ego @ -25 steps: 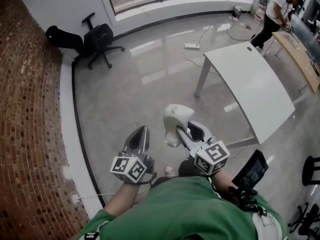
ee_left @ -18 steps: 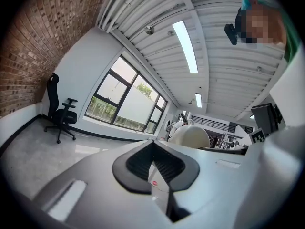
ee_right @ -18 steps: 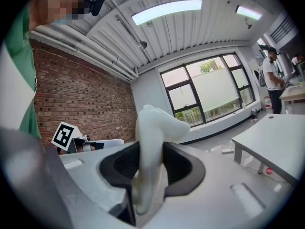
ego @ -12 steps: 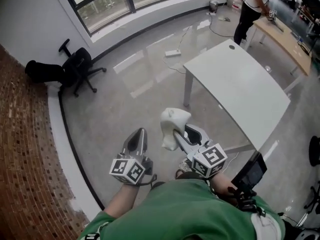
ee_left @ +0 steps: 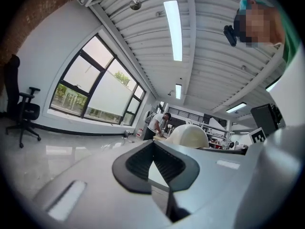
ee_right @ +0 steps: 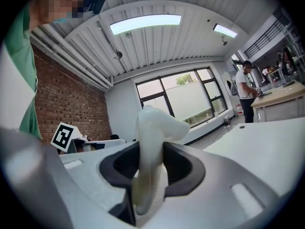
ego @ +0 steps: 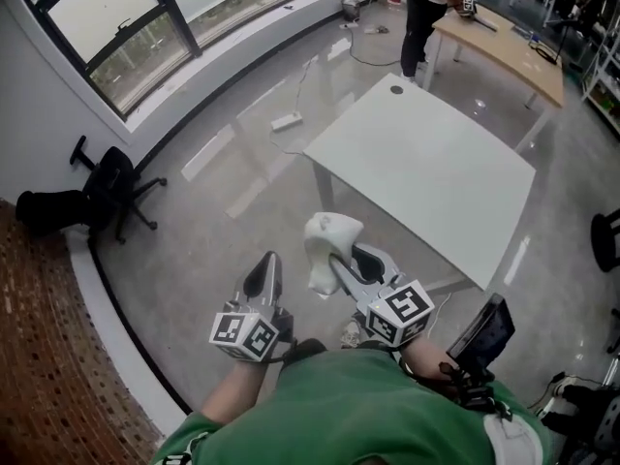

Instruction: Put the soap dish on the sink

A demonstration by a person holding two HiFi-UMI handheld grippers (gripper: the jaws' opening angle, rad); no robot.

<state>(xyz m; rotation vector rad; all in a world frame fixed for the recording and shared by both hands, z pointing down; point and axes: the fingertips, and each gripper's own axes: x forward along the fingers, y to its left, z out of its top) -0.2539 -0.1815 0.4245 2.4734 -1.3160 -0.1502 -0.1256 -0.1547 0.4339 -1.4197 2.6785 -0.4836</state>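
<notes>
Soap dish: white and curvy, carried in the air above the glossy grey floor, out in front of the person's green shirt.
Right gripper: jaws clamped on the soap dish, one dark pad pressing each side; the dish stands on edge and sticks out past the tips.
Left gripper: jaws together at the tips with nothing between them; held level beside the right gripper, apart from the dish.
Table: white, bare top, just beyond the dish and to the right in the head view.
Far side: a second person stands at a wooden desk.
Left side: black office chair below the large windows, brick wall nearer the person.
Floor item: white power strip with its cable, between the table and the windows.
</notes>
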